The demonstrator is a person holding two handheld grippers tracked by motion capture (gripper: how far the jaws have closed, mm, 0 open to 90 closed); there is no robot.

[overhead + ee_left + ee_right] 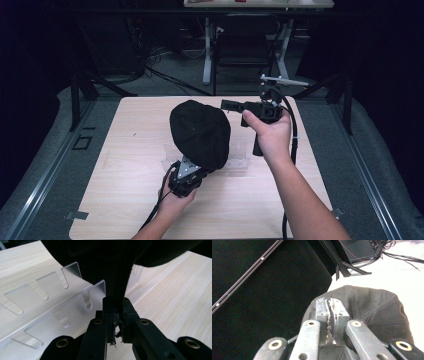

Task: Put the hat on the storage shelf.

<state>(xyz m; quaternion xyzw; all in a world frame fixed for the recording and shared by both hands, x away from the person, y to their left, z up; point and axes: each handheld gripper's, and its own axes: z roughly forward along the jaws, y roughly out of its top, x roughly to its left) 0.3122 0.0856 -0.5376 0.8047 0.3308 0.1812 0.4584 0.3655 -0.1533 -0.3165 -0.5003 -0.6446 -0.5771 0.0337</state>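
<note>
A black cloth cap (200, 132) is held up over the middle of the wooden table (125, 200). My left gripper (194, 169) comes from below and is shut on the cap's lower edge; in the left gripper view its jaws (117, 305) pinch a fold of the black cloth (112, 265). My right gripper (226, 105) is held level at the cap's upper right, pointing left, just beside the crown. In the right gripper view its jaws (331, 302) are shut with nothing between them, and the cap (374, 307) lies right behind them.
A clear acrylic rack (240, 162) with slotted walls (50, 297) lies on the table under the cap. Beyond the table's far edge stand a chair (245, 45), desk legs and floor cables. Dark curtains close in both sides.
</note>
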